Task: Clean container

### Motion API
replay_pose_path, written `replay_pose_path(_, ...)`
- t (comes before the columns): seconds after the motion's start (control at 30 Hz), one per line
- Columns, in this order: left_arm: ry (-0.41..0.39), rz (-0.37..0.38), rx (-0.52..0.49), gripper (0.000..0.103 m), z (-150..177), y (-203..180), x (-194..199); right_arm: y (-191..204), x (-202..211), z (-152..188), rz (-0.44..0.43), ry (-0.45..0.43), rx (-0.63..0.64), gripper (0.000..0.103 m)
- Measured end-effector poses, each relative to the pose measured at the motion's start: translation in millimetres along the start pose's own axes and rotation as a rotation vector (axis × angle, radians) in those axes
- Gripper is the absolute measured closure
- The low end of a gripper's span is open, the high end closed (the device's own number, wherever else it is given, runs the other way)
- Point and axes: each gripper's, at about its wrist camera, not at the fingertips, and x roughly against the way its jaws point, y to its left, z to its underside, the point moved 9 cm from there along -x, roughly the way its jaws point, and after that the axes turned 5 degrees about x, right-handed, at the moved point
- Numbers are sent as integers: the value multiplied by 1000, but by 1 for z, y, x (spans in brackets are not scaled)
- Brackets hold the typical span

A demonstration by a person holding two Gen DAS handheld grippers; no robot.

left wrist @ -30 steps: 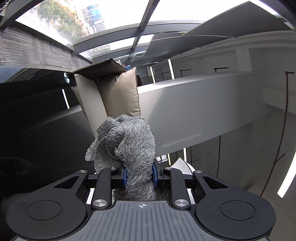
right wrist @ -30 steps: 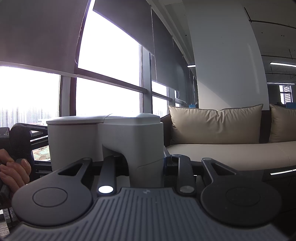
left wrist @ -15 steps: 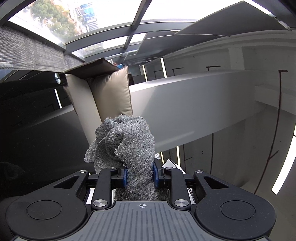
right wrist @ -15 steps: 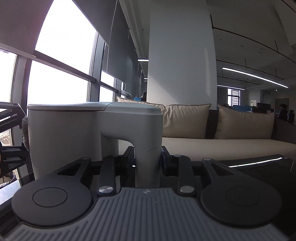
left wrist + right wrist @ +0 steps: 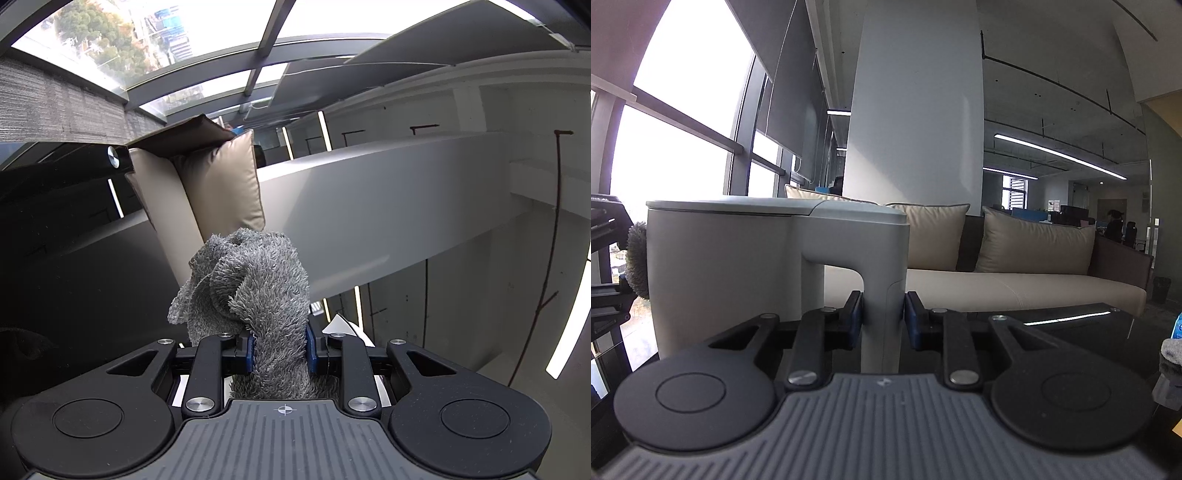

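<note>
Beside a window, the right hand-held gripper [image 5: 883, 325] clamps the container [image 5: 738, 266] handle, steadying it; the left hand-held gripper [image 5: 280, 349] grips a cloth [image 5: 255, 291] for wiping.

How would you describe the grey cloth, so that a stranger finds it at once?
In the left wrist view, look below the beige cushion. The grey cloth stands bunched upright between the left gripper jaws. It alone is shaggy; everything nearby is smooth.
</note>
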Motion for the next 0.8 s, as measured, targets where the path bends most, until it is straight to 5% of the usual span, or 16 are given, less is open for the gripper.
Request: replay_pose_path(0.8, 19, 19, 5, 81, 17, -3, 11, -18, -80, -15, -155, -17, -57, 78)
